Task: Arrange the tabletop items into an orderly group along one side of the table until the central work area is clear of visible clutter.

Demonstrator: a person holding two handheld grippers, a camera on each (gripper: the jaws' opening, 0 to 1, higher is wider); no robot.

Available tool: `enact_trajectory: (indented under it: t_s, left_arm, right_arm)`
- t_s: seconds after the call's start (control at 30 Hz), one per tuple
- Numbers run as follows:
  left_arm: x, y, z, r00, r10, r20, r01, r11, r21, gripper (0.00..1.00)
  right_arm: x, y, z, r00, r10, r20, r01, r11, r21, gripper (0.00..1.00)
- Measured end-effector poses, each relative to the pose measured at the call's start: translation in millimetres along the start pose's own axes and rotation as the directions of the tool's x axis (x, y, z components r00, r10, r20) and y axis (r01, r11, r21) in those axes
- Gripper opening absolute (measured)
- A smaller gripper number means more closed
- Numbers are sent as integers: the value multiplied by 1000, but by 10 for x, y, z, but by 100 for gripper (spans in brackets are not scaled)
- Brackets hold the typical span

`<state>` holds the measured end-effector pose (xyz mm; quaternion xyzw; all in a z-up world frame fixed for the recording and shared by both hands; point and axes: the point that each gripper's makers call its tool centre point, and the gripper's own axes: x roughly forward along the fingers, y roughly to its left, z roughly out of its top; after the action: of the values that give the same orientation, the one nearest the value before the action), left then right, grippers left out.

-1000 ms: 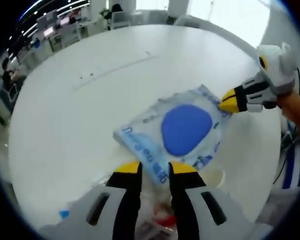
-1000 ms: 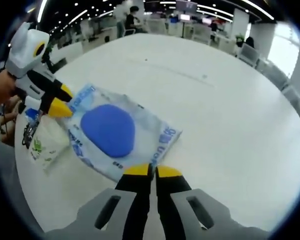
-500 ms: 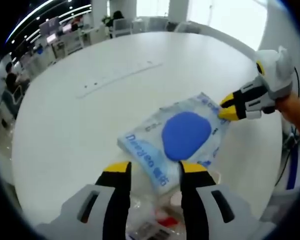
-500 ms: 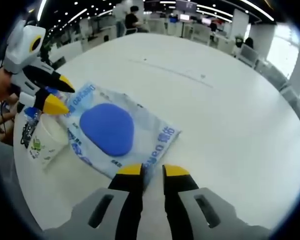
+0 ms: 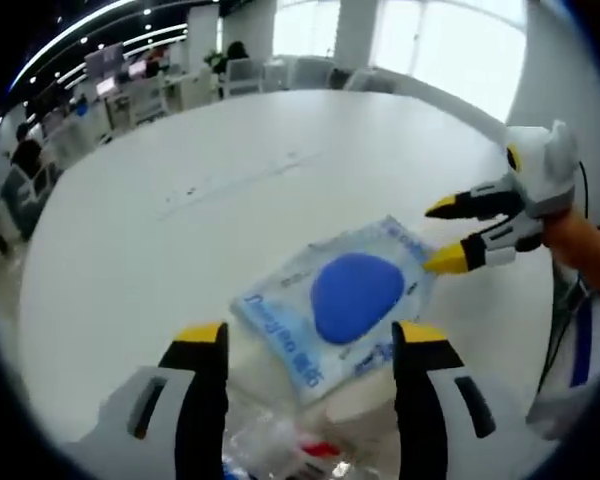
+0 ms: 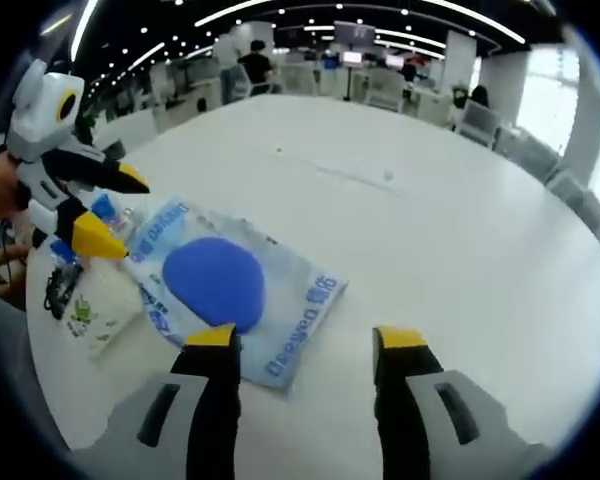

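Wet-wipes pack (image 5: 332,305), one, with a blue oval lid, lies flat near the edge of a round white desk (image 5: 180,200). Two grippers flank it: left gripper (image 5: 307,340) and right gripper (image 6: 302,338), fingers spread wide, holding nothing. One white packet (image 6: 90,305) and some clear wrappers (image 5: 270,450) lie just beside it.

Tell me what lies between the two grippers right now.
The blue-and-white wipes pack lies flat on the white table between the left gripper and the right gripper, as the right gripper view shows. Both sets of jaws stand open, clear of it.
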<state>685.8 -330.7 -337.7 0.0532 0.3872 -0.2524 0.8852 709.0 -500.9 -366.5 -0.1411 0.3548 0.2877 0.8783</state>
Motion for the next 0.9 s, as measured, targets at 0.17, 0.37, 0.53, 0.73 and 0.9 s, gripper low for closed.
enact_trajectory:
  t_s: [0.17,0.37,0.53,0.73,0.9]
  left_arm:
    - [-48,-69,51,998,-42,39,42,999,-1,72]
    - [-131,-163,127,994,-82,77,82,997,5,81]
    - [-226,-218,181,988,-102,113,102,995,9,87]
    - [-359,-295,204,978,-146,148,145,989,17,98]
    - [-532,-332,194,965,-185,185,182,983,33,99]
  right_arm:
    - [-44,5,46,1000,-5,22,5,1000,-2,63]
    - [-129,53,163,998,-1,63,2,1000,-17,72]
    - [-216,58,236,996,-10,93,11,1000,-15,80]
    - [-310,100,286,993,-6,119,9,1000,-23,90]
    - [-458,133,391,987,-12,162,18,999,-39,94]
